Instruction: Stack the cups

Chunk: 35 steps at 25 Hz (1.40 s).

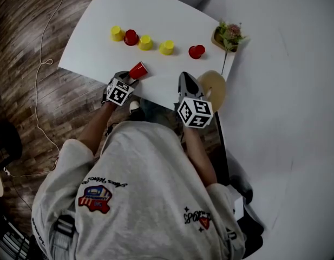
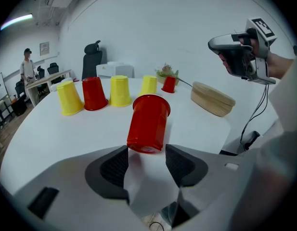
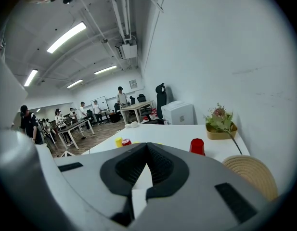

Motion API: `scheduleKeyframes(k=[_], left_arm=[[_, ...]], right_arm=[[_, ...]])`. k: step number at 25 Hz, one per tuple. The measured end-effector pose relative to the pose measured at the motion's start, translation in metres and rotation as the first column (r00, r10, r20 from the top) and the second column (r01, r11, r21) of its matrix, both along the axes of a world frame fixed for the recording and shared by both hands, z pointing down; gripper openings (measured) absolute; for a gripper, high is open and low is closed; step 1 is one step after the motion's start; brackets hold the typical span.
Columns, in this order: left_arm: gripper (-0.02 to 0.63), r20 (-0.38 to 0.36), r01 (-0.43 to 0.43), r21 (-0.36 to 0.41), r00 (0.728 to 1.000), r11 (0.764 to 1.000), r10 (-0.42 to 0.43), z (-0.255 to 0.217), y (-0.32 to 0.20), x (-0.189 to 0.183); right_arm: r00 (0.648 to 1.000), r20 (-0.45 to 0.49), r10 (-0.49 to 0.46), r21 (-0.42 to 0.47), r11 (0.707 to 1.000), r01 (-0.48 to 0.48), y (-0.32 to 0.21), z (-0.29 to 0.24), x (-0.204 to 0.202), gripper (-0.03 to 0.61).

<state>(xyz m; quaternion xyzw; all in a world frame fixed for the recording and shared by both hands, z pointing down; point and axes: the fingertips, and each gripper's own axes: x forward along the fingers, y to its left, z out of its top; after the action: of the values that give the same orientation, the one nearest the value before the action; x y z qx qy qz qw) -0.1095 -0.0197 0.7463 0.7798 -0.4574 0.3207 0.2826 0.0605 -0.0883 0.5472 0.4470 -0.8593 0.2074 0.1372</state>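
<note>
- Red cup (image 2: 148, 124): tilted, one end pinched between left gripper (image 2: 146, 154) jaw tips; best levelled before lowering onto standing red cup (image 2: 94, 94).
- Right gripper (image 3: 147, 147): jaws closed, empty.

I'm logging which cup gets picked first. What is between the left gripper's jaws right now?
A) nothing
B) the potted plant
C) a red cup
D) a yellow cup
C: in the left gripper view, the left gripper has the near end of a tilted red cup between its jaw tips.
</note>
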Motion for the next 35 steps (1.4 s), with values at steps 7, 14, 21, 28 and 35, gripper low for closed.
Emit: scheduleKeyframes(k=[7,14,21,28,35], left_arm=[[0.215,-0.025,0.044,0.086,0.999,0.995,-0.042,-0.025,-0.006,-0.007],[0.212,-0.062,0.075,0.158,0.996,0.985,-0.066,-0.055,-0.014,-0.009],[0.206,-0.079,0.075,0.175,0.995,0.982,-0.062,-0.064,-0.024,-0.009],[0.201,-0.098,0.125,0.218,0.990,0.968,-0.105,-0.091,-0.035,-0.025],[0.198,-0.017,0.185,0.241,0.982,0.953,-0.186,-0.136,-0.058,-0.089]], right_arm=[[1.000,0.009,0.018,-0.005,1.000,-0.018,0.001,0.001,0.007,0.000],[1.000,0.026,0.008,-0.004,1.000,-0.008,0.001,0.001,0.002,0.000],[0.999,0.029,0.016,-0.002,1.000,-0.016,-0.001,0.001,0.003,0.000],[0.999,0.038,0.037,-0.003,0.999,-0.037,-0.002,-0.001,0.010,0.000],[0.998,0.059,0.027,-0.005,1.000,-0.026,-0.008,0.002,0.002,0.000]])
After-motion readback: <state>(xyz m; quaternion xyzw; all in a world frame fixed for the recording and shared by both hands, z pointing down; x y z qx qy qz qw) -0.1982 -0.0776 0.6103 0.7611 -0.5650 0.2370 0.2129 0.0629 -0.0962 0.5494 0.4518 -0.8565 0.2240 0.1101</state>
